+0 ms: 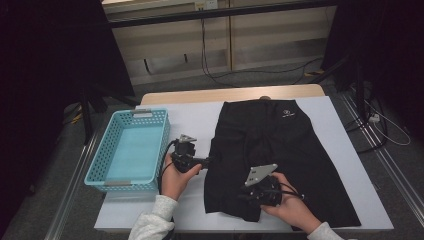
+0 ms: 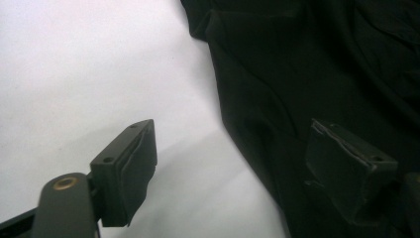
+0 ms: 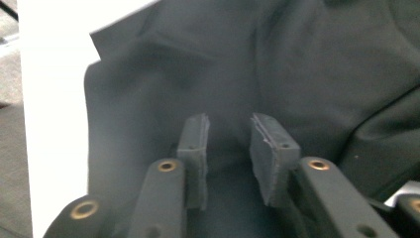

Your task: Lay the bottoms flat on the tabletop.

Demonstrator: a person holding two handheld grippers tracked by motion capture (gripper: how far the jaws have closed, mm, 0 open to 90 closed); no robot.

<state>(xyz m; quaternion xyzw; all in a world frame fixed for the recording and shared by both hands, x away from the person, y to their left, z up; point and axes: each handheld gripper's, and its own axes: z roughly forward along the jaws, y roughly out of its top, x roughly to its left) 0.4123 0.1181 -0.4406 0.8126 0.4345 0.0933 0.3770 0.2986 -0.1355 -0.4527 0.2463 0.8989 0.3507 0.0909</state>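
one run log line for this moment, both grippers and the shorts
left gripper: open, at left edge of black shorts | right gripper: open, over shorts near hem | shorts: flat on white table | blue basket: left of shorts

Blue basket (image 1: 131, 150) (left of centre) on white table (image 1: 195, 120).

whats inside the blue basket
The blue basket shows a bare light-blue floor in the high view, nothing lying in it. Its near wall hides a thin strip of floor.
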